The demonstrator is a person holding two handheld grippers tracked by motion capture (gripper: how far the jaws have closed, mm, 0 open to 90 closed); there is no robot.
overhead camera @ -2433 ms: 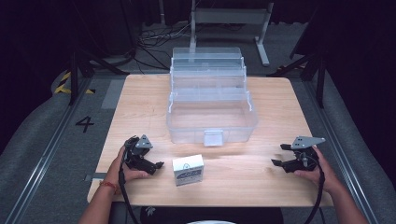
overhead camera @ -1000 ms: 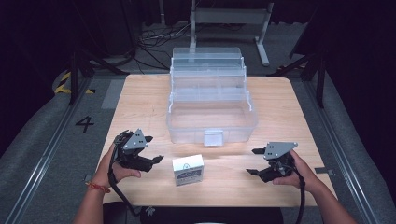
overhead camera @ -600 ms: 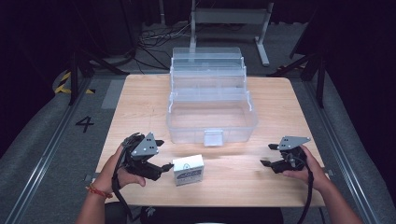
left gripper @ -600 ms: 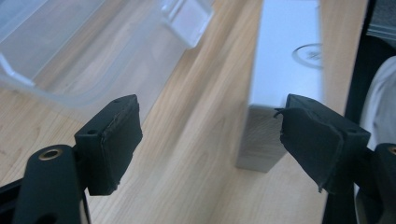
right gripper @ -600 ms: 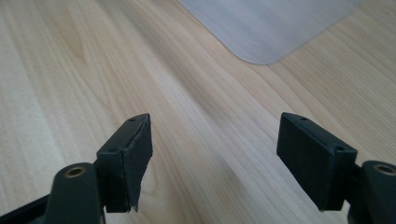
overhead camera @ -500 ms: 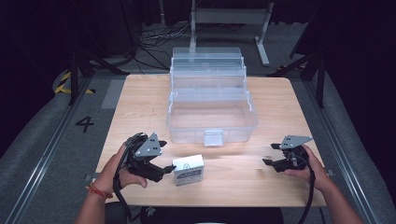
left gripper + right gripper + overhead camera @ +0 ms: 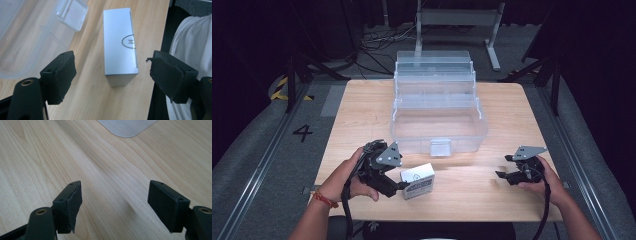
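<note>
A small white box (image 7: 417,180) with a circular mark lies flat on the wooden table (image 7: 362,115), near its front edge. In the left gripper view the box (image 7: 120,42) sits just beyond the tips, between the lines of the two jaws, with no pad touching it. My left gripper (image 7: 401,184) is open, right beside the box's left end. My right gripper (image 7: 503,167) is open over bare wood at the table's right front, with nothing between its fingers (image 7: 69,205).
A clear plastic tiered toolbox (image 7: 437,107) stands open in the middle of the table, its latch (image 7: 72,12) close to the box. Beyond the table's far edge is a dark floor with a metal stand (image 7: 457,20).
My left gripper has moved right and up toward the white box. My right gripper has drifted right, away from the table's middle, and settled lower.
</note>
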